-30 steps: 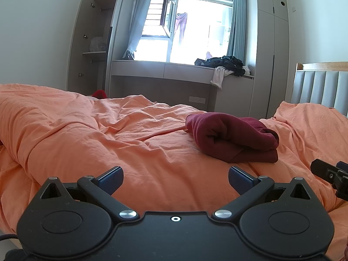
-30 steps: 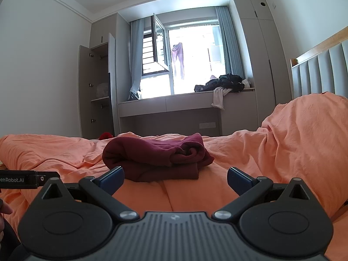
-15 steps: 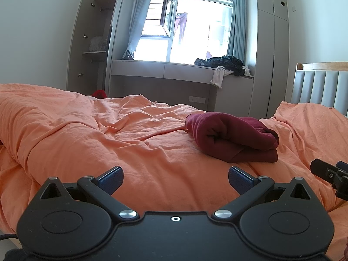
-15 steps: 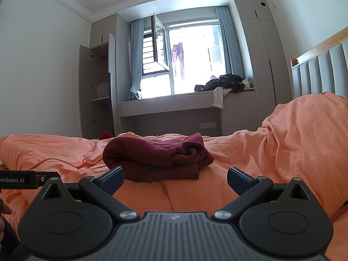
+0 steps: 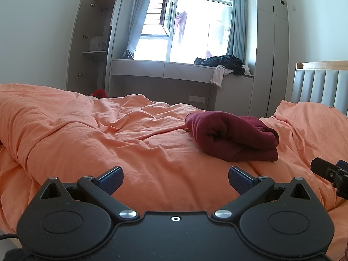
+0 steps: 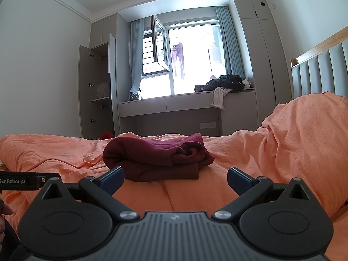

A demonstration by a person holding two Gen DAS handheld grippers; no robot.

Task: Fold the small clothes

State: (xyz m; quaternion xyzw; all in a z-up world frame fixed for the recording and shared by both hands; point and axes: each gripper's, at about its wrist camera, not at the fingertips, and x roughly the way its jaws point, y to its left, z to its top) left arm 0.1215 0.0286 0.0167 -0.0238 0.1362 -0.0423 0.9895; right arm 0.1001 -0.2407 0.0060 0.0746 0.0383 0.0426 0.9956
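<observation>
One garment looks folded; both grippers idle and empty

One dark red garment (image 5: 233, 138) lies on the orange duvet (image 5: 87, 134), gathered into a thick, compact bundle with layers stacked on each other. I judge that fold to be finished or close to it, though the top layer is rumpled and rolled, not flat, so a tidy-up press may still be wanted. I see no other small clothes spread out on the bed ready for folding. A small red item (image 5: 99, 92) peeks over the far edge of the duvet on the left, and a dark pile of clothes (image 5: 221, 62) sits on the window ledge, well apart from me; whether either belongs to the job I cannot tell.

On the left, my left gripper (image 5: 175, 179) hovers low over the duvet, pointing level across the bed, with the bundle ahead and off to its right. Its jaws stand wide apart with nothing between them.

Further right, my right gripper (image 6: 175, 179) sits low near the duvet and faces the bundle (image 6: 156, 155) almost head-on, near it but not touching. Its jaws are also spread wide and hold nothing. The tip of the right gripper shows at the right edge of the left view, so the two tools are side by side.
</observation>
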